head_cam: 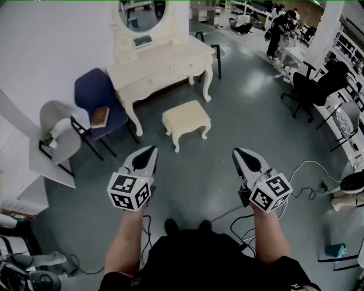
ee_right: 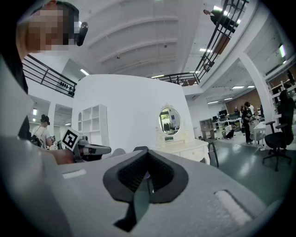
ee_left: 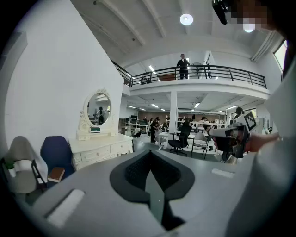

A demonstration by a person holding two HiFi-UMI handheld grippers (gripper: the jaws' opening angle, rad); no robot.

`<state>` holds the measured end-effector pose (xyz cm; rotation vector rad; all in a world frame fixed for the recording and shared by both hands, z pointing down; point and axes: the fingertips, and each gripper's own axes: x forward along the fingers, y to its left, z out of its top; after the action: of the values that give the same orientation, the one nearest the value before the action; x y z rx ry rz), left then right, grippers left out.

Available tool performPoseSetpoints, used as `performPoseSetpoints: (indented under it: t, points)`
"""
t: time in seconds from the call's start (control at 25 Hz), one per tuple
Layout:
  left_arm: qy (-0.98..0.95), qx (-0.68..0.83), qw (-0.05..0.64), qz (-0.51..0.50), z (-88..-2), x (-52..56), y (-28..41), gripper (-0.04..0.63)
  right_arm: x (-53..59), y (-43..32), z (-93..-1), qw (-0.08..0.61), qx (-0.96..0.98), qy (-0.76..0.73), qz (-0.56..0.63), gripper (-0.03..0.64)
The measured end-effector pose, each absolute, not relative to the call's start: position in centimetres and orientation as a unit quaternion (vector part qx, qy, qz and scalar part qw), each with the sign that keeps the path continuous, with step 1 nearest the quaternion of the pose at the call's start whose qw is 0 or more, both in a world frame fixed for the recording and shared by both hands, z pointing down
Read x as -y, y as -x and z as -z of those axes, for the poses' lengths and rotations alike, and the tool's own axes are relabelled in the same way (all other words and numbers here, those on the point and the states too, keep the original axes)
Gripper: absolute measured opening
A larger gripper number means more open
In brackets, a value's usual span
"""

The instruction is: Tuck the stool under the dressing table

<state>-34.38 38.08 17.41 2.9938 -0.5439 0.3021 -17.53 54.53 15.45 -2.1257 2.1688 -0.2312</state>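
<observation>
jaws on both grippers are pressed together with nothing between them. your left gripper [head_cam: 151, 150] and right gripper [head_cam: 236, 152] hang in the air side by side, well apart, both pointing toward the furniture ahead and touching nothing. each gripper view shows its dark pads meeting in a thin seam, with only the room beyond.

the stool [head_cam: 186, 117] stands upright on the grey floor [head_cam: 244, 113] ahead of you, roughly between the lines of your two grippers. it sits out in front of the dressing table [head_cam: 170, 59], apart from it and not under it. its far edge is near the table's front legs, and the open space between those legs faces it. the oval mirror [head_cam: 142, 12] rises from the back of the table.

just left of the table stands a blue chair [head_cam: 94, 94] with a book [head_cam: 100, 116] on its seat, its legs close to the table's left front leg. further left is a white chair [head_cam: 57, 122]. cables [head_cam: 304, 185] trail over the floor on your right, well away from the stool. office chairs [head_cam: 310, 91] and people [head_cam: 281, 25] are far off on the right.
</observation>
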Motion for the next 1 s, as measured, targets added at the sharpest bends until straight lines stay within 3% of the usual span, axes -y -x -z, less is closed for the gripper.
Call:
performPoseSetpoints:
  t: [0.48,1.0]
  points:
    - [-0.978,0.176,0.04,-0.108,-17.5,-38.7,33.4,0.02,-55.9,16.1,-15.3,0.077,-0.703,0.702,0.085,0.002]
    - [-0.98,0.168,0.031,-0.102,-18.0,-44.1,27.5,0.02,-62.2,10.4,-16.5,0.076,-0.697,0.708,0.082,0.005]
